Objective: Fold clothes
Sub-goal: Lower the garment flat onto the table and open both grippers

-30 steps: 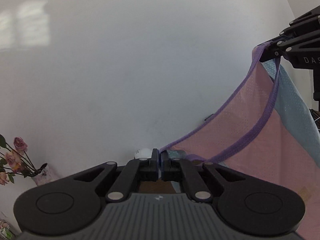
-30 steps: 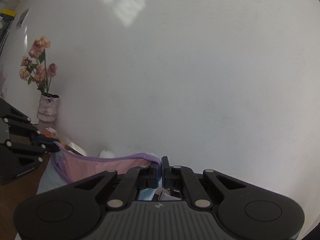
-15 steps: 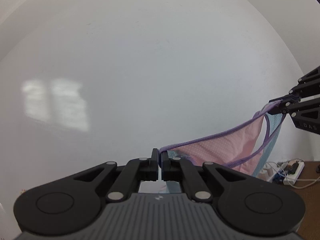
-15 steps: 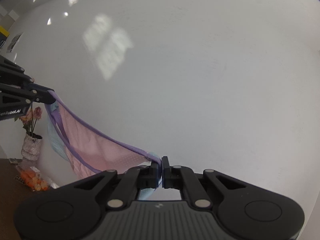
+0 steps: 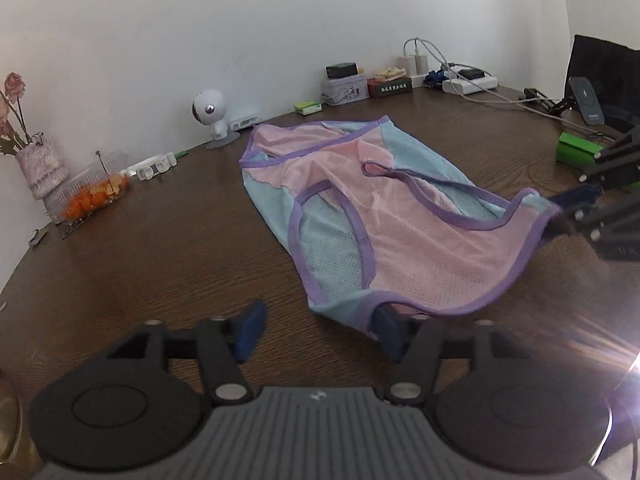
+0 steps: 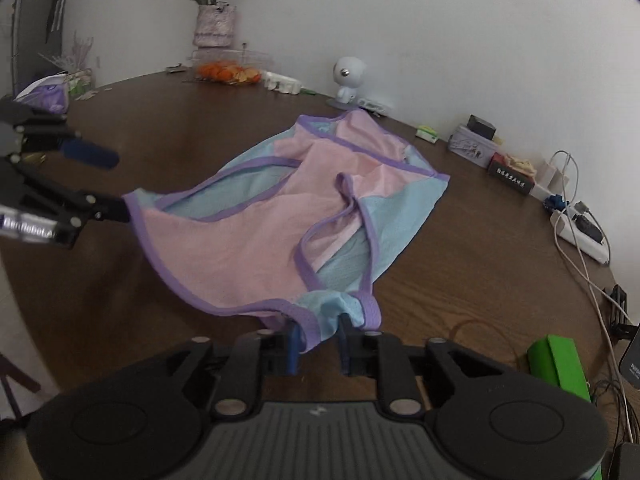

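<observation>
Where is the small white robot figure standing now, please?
The small white robot figure stands at the back of the brown table, against the white wall. In both views it is just beyond the far end of the pink and blue garment.

1 garment [image 5: 360,216], 2 hand-held grippers [image 5: 320,328], 1 vase [image 5: 42,166].

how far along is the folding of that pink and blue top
Done: the mesh tank top is laid on the brown table. In hand: both grippers' jaws have just been opening, left gripper and right gripper letting the shoulder straps go. Left: every fold; no fold has been made yet.
</observation>
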`<control>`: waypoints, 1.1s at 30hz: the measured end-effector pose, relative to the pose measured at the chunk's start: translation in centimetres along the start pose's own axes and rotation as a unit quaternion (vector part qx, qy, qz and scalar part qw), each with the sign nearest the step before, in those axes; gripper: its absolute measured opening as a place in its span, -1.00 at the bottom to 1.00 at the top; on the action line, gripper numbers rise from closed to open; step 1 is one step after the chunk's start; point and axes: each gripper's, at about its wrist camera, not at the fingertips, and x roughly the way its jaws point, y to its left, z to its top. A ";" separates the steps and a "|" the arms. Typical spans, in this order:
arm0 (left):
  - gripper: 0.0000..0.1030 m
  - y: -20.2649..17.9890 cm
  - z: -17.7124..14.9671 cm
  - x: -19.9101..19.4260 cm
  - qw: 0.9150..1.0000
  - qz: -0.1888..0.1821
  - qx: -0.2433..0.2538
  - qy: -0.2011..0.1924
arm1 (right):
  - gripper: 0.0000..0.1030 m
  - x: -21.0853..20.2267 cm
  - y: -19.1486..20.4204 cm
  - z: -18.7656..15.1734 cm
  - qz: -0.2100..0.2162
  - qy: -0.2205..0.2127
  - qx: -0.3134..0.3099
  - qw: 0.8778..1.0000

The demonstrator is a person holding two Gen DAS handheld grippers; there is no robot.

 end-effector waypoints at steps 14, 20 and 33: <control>-0.21 -0.6 5.3 9.1 0.996 -0.022 -0.036 0.073 | -0.42 4.8 -6.1 3.3 0.029 -0.014 0.095 0.995; -0.51 0.2 5.0 11.7 0.995 -0.009 -0.062 0.071 | -0.52 6.8 -5.3 2.2 0.029 0.005 0.092 0.995; -0.04 0.9 6.1 8.9 0.998 0.009 -0.055 0.031 | -0.09 5.9 -7.0 5.5 -0.023 -0.022 0.043 0.999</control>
